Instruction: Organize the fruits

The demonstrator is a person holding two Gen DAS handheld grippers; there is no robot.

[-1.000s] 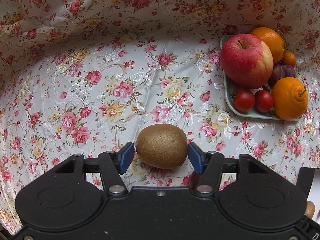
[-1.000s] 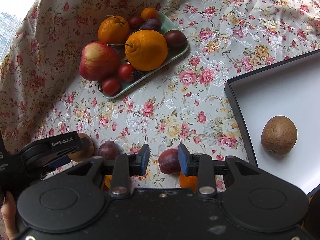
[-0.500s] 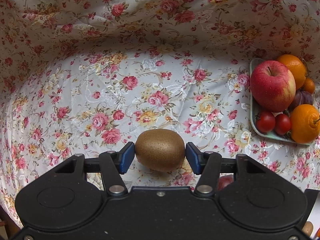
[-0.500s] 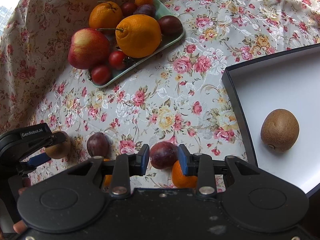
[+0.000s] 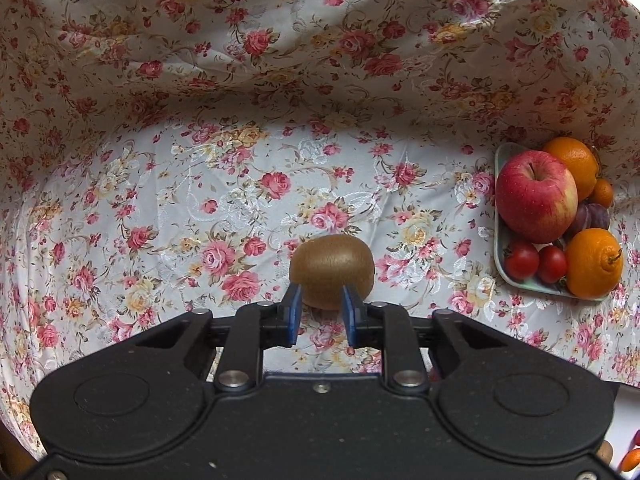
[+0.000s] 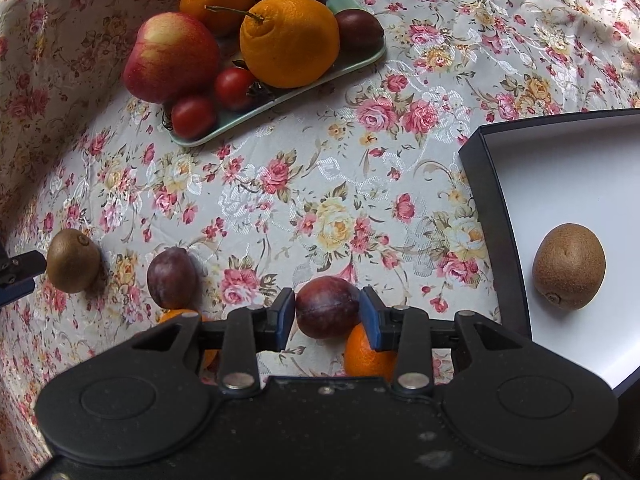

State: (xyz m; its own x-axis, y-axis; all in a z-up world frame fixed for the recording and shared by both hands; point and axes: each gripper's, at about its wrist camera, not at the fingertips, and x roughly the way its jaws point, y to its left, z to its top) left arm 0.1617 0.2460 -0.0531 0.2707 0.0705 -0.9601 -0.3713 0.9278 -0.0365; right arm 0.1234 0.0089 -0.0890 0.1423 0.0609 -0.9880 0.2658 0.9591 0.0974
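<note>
Floral satin cloth [image 5: 240,200] over the bench, loose fruit scattered across it close to both tools. Left gripper [image 5: 320,308] drawn narrow, narrower than the kiwi [image 5: 332,270] just ahead of it, blue pads [image 5: 294,306] overlapping only the near end of that fruit. Cannot tell whether pinched or merely nudged. Seen from the right wrist view, resting on the cloth with a shadow beneath.

Right gripper [image 6: 327,314] set at middling width around a dark plum [image 6: 327,307], one pad against its left flank, the other just beside its right. Firm hold not certain there either. Straddled across the widest part, probably for a centred squeeze on a round, slippery skin.

Just to the right, a black-walled box [image 6: 490,216] with a white floor, already holding a second kiwi [image 6: 568,266]. Likely the destination for the loose pieces, hence the short reach. Farther back, a green tray [image 6: 256,114] piled with an apple [image 6: 172,58], oranges and small tomatoes. Another plum [image 6: 172,278] and a mandarin [image 6: 366,354] lying near the straddled one. Judged early in the sorting. Risk: the kiwi rolling away from so shallow a bite.
</note>
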